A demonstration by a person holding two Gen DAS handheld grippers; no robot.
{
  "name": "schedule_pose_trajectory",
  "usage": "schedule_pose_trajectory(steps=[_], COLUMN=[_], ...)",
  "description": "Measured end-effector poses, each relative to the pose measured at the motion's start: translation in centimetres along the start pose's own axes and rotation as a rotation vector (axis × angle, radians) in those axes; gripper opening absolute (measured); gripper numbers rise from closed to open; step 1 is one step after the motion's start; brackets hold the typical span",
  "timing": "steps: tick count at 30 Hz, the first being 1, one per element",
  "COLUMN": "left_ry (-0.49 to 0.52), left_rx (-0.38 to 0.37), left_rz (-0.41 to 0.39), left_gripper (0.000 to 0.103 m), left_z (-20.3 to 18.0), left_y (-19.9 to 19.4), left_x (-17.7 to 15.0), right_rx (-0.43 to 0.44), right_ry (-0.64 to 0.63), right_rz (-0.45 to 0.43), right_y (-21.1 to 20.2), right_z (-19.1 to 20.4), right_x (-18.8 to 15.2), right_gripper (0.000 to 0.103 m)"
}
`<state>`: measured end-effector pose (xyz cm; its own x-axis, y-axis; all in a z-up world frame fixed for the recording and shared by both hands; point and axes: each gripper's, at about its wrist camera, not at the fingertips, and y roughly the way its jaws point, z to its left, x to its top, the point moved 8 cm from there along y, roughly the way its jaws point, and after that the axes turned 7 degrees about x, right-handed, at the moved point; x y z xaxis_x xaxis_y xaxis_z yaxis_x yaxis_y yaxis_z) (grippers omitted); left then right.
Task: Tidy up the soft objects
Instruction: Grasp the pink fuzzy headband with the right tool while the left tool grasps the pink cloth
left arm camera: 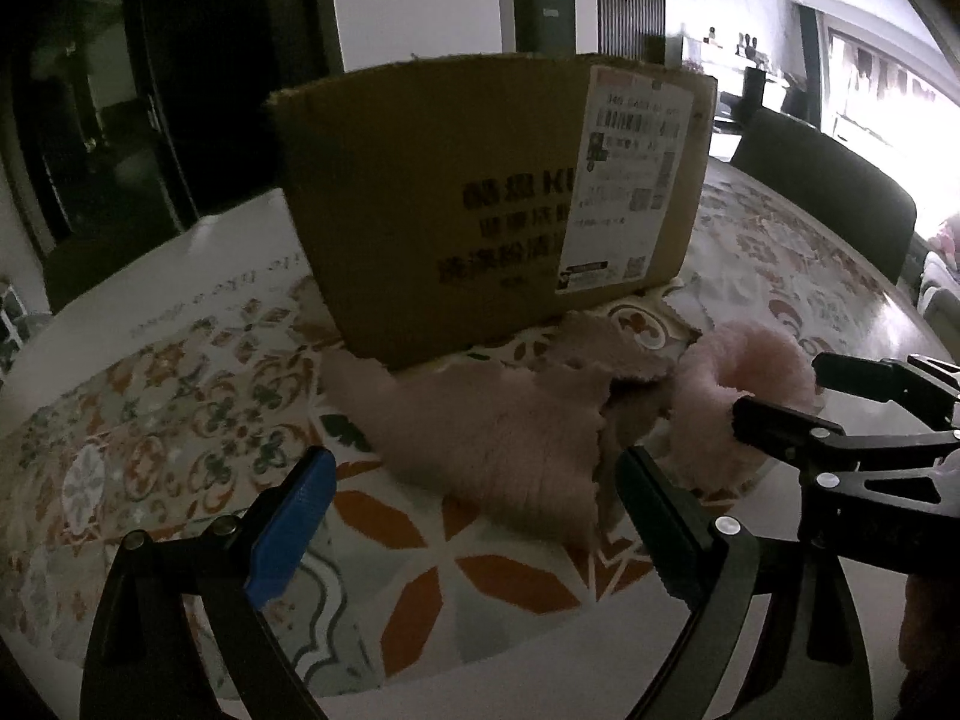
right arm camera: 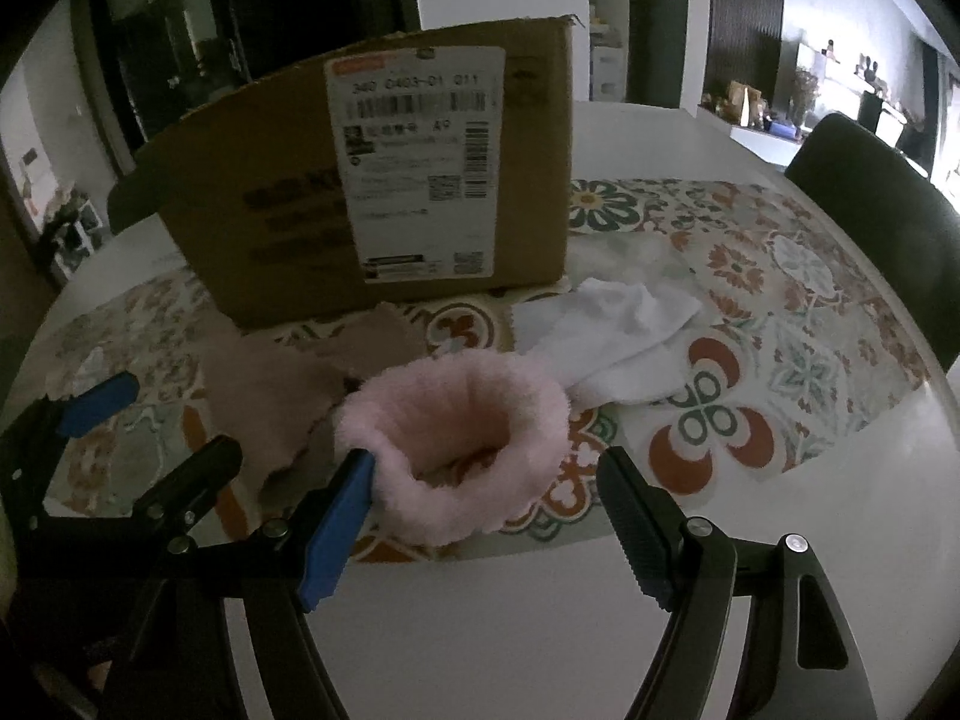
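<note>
A cardboard box [left arm camera: 480,192] with a shipping label stands on the patterned table; it also shows in the right wrist view [right arm camera: 384,192]. A brownish-pink fuzzy cloth [left arm camera: 510,438] lies in front of it, between my open left gripper's [left arm camera: 474,510] jaws; it shows too in the right wrist view [right arm camera: 288,384]. A pink fluffy ring-shaped piece [right arm camera: 462,444] sits before my open right gripper [right arm camera: 486,516], its left blue pad [right arm camera: 336,528] touching the fluff. The ring [left arm camera: 738,396] and right gripper [left arm camera: 780,396] show in the left wrist view. A white sock [right arm camera: 624,336] lies right of the ring.
A patterned mat [right arm camera: 750,312] covers the round white table [right arm camera: 540,630]. A dark chair [right arm camera: 882,222] stands at the far right, also in the left wrist view [left arm camera: 840,192]. The left gripper [right arm camera: 156,426] shows at the left of the right wrist view.
</note>
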<state>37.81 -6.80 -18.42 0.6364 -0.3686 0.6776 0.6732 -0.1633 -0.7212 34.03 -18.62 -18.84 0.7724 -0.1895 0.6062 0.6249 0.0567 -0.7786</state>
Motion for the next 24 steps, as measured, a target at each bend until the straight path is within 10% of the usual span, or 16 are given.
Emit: schedule_pose_trajectory(steps=[16,24], left_ry=[0.005,-0.065], left_rx=[-0.017,0.003], left_rz=[0.099,0.111], left_gripper=[0.066,0.023], left_z=[-1.9,-1.4], left_y=[3.9,3.4], left_x=[-0.8,-1.0], right_rx=[0.08,0.112], right_ry=[0.066,0.062], right_rz=[0.012,0.024], right_y=[1.5,1.7], right_z=[-0.6,-0.2], right_x=[-0.2,-0.4], right_gripper=[0.075,0.031])
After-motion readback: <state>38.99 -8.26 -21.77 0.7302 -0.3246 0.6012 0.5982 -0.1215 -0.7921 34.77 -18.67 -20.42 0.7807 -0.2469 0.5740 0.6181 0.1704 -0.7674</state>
